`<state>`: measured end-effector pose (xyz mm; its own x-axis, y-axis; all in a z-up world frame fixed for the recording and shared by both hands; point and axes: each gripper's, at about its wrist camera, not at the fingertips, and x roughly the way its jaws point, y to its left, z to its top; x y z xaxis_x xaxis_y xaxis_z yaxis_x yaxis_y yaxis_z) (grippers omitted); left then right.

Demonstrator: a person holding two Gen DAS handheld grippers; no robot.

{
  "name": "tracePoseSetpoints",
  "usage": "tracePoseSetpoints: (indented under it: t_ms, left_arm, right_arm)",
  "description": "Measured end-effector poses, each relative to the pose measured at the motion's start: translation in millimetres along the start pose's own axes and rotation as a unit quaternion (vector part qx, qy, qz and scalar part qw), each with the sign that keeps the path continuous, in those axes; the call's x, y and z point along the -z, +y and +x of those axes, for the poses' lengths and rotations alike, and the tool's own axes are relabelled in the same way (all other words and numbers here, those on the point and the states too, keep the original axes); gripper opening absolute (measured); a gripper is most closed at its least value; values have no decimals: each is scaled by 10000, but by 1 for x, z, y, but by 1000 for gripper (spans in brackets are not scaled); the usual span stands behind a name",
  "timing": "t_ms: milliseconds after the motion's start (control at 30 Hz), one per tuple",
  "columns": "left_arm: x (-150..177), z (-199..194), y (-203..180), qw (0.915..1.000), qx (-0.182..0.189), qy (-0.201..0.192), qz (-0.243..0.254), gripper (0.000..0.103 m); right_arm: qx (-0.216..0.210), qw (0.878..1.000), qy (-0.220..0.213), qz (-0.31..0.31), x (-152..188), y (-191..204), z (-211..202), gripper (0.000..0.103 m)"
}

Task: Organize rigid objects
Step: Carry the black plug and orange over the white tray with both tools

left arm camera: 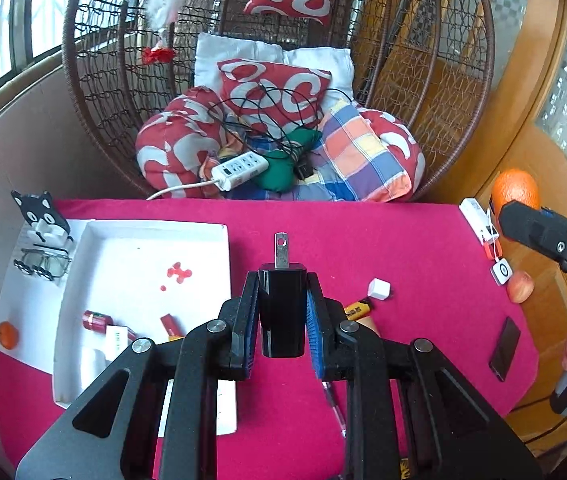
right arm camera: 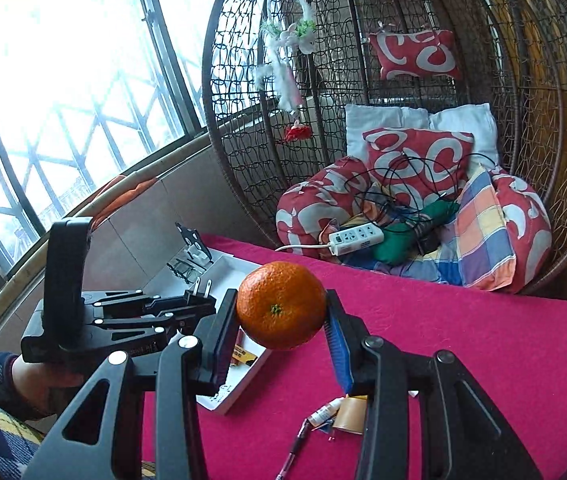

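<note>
Black charger (left arm camera: 282, 312) and orange (right arm camera: 281, 305) held above magenta tablecloth (left arm camera: 403, 240).

A table (left arm camera: 403, 240) draped in magenta cloth is carrying a scatter of small things. A white tray (left arm camera: 123, 240) is sitting at its left, overlapping a white sheet (left arm camera: 11, 304) where glasses (left arm camera: 45, 266), a cat-shaped stand (left arm camera: 43, 210) and a small orange (left arm camera: 7, 335) are lying. On the cloth itself a white cube (left arm camera: 379, 289) and a yellow lighter (left arm camera: 359, 308) are lying near the middle, a pen (right arm camera: 297, 450) nearer the camera, a dark phone (left arm camera: 505, 348) and an apple (left arm camera: 520, 287) toward the right edge.
</note>
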<state>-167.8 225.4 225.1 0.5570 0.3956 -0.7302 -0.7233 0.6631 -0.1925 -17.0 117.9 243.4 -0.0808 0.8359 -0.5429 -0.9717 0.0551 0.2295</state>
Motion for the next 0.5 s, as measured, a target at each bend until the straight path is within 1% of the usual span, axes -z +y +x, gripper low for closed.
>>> tracePoseSetpoints:
  t_ms: [167, 500]
  left_arm:
    - [-3, -3, 15, 10000, -13, -33, -74, 20]
    - [-5, -6, 57, 9991, -109, -50, -403, 20]
  right_arm:
    - [3, 10000, 55, -19, -2, 10, 9, 41]
    - [-64, 9994, 351, -44, -6, 28, 38, 41]
